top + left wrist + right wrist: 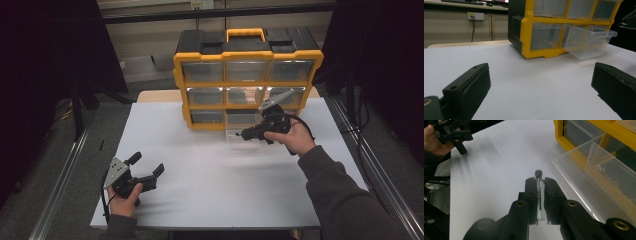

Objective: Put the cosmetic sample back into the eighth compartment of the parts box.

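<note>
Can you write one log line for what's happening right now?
left gripper: open, empty | right gripper: shut on vial | clear drawer: pulled out

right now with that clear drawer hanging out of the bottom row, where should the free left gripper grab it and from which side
Probably the drawer's front lip, approached from the person's side. It sticks out of the yellow organizer tilted downward, so that thin clear rim is the exposed edge. The left gripper is open; the right gripper is shut on a small vial.

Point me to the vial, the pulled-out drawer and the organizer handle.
vial (539, 192), right gripper view, on its clear glass body between the jaws.
pulled-out drawer (587, 41), left gripper view, on its clear front wall.
organizer handle (245, 32), high view, on the yellow top bar.
</note>
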`<action>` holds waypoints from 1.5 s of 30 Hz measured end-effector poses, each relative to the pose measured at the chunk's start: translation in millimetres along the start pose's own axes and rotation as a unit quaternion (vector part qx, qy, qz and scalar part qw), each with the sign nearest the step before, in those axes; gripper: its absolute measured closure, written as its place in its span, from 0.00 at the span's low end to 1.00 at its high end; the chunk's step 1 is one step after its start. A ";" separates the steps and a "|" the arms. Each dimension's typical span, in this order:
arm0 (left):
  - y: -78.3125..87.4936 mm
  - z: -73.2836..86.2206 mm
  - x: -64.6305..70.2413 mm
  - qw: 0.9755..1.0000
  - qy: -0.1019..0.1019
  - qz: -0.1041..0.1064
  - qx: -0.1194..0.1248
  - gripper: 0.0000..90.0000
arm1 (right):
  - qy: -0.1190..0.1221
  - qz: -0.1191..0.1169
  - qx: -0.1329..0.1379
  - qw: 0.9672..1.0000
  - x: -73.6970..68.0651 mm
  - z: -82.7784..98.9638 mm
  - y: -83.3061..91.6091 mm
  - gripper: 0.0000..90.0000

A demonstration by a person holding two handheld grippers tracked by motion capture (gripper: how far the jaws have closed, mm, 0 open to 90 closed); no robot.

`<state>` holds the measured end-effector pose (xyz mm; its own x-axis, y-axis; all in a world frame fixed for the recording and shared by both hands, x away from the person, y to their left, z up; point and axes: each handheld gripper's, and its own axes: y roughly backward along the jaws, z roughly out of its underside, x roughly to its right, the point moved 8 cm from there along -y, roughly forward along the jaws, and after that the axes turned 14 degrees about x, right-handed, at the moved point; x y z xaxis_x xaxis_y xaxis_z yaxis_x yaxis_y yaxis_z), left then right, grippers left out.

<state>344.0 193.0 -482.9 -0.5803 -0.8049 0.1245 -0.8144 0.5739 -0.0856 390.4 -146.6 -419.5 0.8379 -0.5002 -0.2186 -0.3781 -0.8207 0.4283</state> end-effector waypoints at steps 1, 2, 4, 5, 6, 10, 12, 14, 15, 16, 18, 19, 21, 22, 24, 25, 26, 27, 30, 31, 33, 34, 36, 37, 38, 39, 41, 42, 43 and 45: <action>-0.2 0.2 0.3 1.000 0.001 0.001 0.000 0.02 | 0.000 0.001 -0.001 1.000 0.5 -0.1 0.0 0.91; -0.2 0.3 0.1 1.000 0.000 -0.002 -0.001 0.02 | 0.000 0.001 0.000 1.000 1.0 -0.3 0.2 0.91; 1.0 1.1 -0.3 1.000 -0.007 0.003 -0.008 0.02 | 0.000 0.000 0.001 1.000 1.9 -1.1 0.1 0.91; 1.1 1.1 -0.5 1.000 -0.008 0.003 -0.009 0.02 | 0.000 0.001 -0.001 1.000 2.4 -1.6 0.6 0.90; 1.1 1.0 -1.0 1.000 -0.010 0.002 -0.009 0.02 | 0.000 0.002 -0.001 1.000 2.6 -2.0 0.7 0.91; 1.1 1.0 -1.2 1.000 -0.010 0.001 -0.009 0.02 | -0.001 0.003 0.001 1.000 3.5 -4.3 0.6 0.91; 1.0 1.0 -1.2 1.000 -0.010 0.001 -0.009 0.02 | 0.003 0.006 0.001 1.000 4.8 -5.5 0.5 0.91; 0.8 1.2 -0.2 1.000 -0.006 0.006 -0.008 0.02 | 0.003 0.005 0.002 1.000 5.5 -6.9 0.0 0.91; 1.0 1.2 -0.7 1.000 -0.008 0.002 -0.009 0.02 | 0.004 0.007 0.001 1.000 6.0 -7.7 0.0 0.91; 1.0 1.0 -1.0 1.000 -0.010 0.002 -0.008 0.02 | 0.004 0.006 0.003 1.000 6.1 -8.7 -0.2 0.91; 1.1 1.0 -1.5 1.000 -0.011 0.001 -0.009 0.02 | 0.005 0.008 0.002 1.000 6.9 -10.2 -0.2 0.91; -0.1 0.3 -0.2 1.000 -0.001 0.000 -0.001 0.02 | 0.005 0.009 0.003 1.000 7.0 -11.1 -0.2 0.91; 1.1 1.0 -1.4 1.000 -0.011 0.001 -0.009 0.02 | 0.007 0.008 0.002 1.000 7.4 -11.7 -0.3 0.91; 1.0 1.2 -1.0 1.000 -0.009 0.003 -0.009 0.02 | 0.008 0.008 0.002 1.000 7.4 -12.1 -0.7 0.91; 0.8 1.0 -1.1 1.000 -0.009 0.000 -0.008 0.02 | 0.008 0.009 0.001 1.000 8.4 -12.4 -1.2 0.90; 0.2 0.5 -0.6 1.000 -0.004 -0.002 -0.004 0.03 | 0.009 0.011 -0.002 1.000 8.9 -12.3 -1.4 0.90; 0.3 0.5 -0.7 1.000 -0.004 -0.002 -0.004 0.03 | 0.010 0.011 -0.003 1.000 9.1 -12.4 -1.5 0.91; 0.3 0.5 -0.7 1.000 -0.004 -0.002 -0.004 0.03 | 0.011 0.012 -0.004 1.000 9.5 -12.6 -1.8 0.91; 0.8 0.9 -1.3 1.000 -0.008 -0.001 -0.008 0.03 | 0.014 0.012 -0.005 1.000 10.1 -14.0 -2.2 0.90; 0.2 0.5 -0.6 1.000 -0.004 -0.002 -0.004 0.03 | 0.016 0.013 -0.005 1.000 10.8 -14.5 -2.4 0.90; 0.8 1.0 -0.7 1.000 -0.007 0.000 -0.008 0.03 | 0.014 0.014 -0.004 1.000 11.4 -15.6 -2.6 0.90; 0.2 0.5 -0.7 1.000 -0.004 -0.002 -0.004 0.03 | 0.014 0.014 -0.004 1.000 12.0 -16.0 -2.5 0.90; 0.2 0.5 -0.5 1.000 -0.004 -0.002 -0.004 0.03 | 0.015 0.016 -0.004 1.000 13.1 -17.0 -2.2 0.90; 1.0 1.0 -1.2 1.000 -0.009 -0.001 -0.008 0.03 | 0.015 0.017 -0.002 1.000 13.9 -17.8 -2.2 0.90; 0.8 1.1 -0.6 1.000 -0.007 0.001 -0.008 0.03 | 0.016 0.017 -0.002 1.000 14.4 -18.3 -2.2 0.90; 0.9 1.1 -0.5 1.000 -0.006 0.004 -0.008 0.03 | 0.017 0.019 -0.004 1.000 15.1 -18.9 -2.1 0.90; 0.7 1.0 -0.6 1.000 -0.006 0.000 -0.007 0.03 | 0.017 0.019 -0.003 1.000 15.8 -19.9 -2.3 0.90; 0.8 1.0 -0.7 1.000 -0.007 0.000 -0.008 0.03 | 0.017 0.018 -0.001 1.000 16.1 -20.4 -2.4 0.90; 0.7 1.0 -0.7 1.000 -0.007 0.000 -0.008 0.03 | 0.018 0.022 -0.003 1.000 16.9 -20.5 -2.2 0.90; 0.7 1.1 -0.5 1.000 -0.006 0.003 -0.008 0.03 | 0.017 0.024 -0.004 1.000 18.1 -20.9 -2.5 0.90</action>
<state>343.7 193.7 -484.1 -0.5853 -0.8030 0.1123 -0.8108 0.5811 -0.0706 414.7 -147.8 -406.2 0.8321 -0.5289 -0.1673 -0.4155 -0.7940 0.4438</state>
